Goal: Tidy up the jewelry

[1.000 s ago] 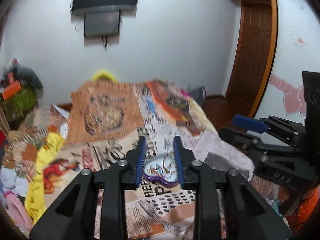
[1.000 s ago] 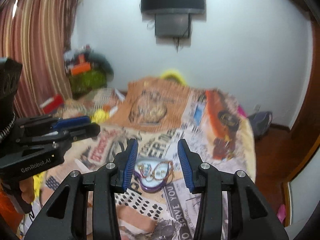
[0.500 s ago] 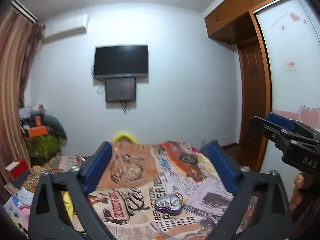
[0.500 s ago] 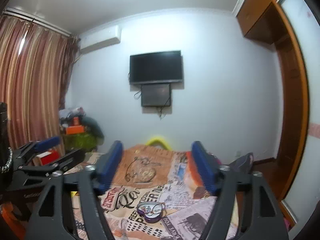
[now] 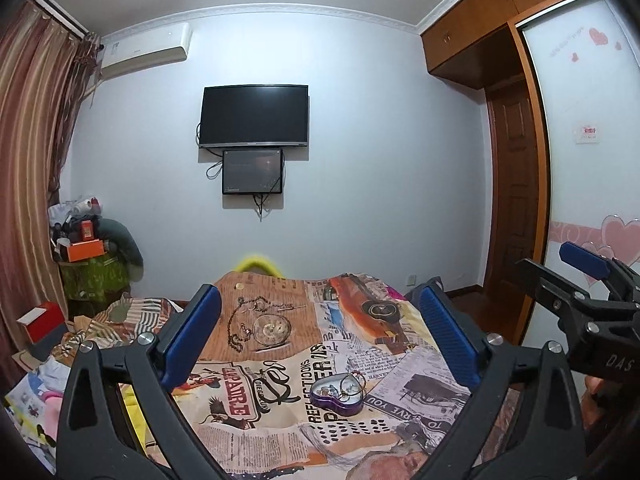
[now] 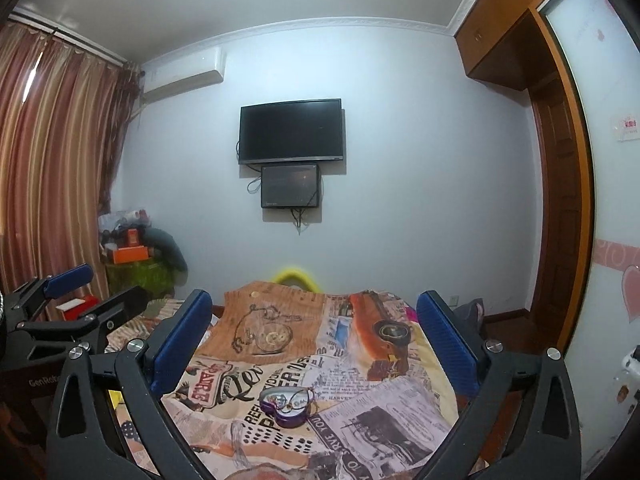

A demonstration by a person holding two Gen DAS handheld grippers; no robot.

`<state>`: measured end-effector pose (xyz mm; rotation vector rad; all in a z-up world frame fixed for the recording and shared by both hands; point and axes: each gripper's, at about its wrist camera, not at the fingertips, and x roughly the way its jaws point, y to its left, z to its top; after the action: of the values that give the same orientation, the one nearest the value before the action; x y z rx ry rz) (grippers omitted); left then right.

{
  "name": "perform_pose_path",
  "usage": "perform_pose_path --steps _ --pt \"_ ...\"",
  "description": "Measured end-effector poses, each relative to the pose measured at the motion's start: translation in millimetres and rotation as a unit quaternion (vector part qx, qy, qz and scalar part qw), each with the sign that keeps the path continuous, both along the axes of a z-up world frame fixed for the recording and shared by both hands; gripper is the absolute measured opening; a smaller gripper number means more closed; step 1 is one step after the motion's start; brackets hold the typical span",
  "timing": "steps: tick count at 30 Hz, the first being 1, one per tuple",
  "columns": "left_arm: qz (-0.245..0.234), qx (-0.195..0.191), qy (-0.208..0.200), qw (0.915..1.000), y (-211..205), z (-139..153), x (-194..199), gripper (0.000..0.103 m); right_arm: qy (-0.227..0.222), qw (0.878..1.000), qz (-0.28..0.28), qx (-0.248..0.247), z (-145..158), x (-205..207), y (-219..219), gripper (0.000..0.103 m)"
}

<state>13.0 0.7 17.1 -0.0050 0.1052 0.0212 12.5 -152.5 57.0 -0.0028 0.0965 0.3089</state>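
Both grippers are held level over the bed with nothing in them. The left gripper has its blue-padded jaws spread wide; the right gripper has its jaws still opening, nothing between the pads. The small purple heart-shaped tin with bits of jewelry inside sits open on the newspaper-print bedspread, out in front of both grippers and well clear of the pads.
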Motion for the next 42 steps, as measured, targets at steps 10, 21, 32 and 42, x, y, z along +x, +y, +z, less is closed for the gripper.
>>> perform_pose_path --steps 10,21,32,42 --pt "-0.001 -0.004 0.006 1.0000 -0.5 -1.8 0.1 0.100 0.010 1.000 0.002 -0.003 -4.1 -1.4 -3.9 0.101" --pt "-0.005 -0.005 0.010 0.9999 -1.4 -4.5 2.4 0.100 0.018 1.000 0.006 -0.009 -5.4 -0.9 -2.3 0.101" --pt "-0.009 -0.012 0.016 0.9998 1.4 -6.6 5.6 0.101 0.021 1.000 0.006 -0.012 -4.6 -1.8 -2.3 0.101" --pt "-0.016 -0.014 0.021 0.9996 0.0 -6.5 7.5 0.101 0.022 1.000 0.006 -0.010 -4.6 -2.7 -2.6 0.101"
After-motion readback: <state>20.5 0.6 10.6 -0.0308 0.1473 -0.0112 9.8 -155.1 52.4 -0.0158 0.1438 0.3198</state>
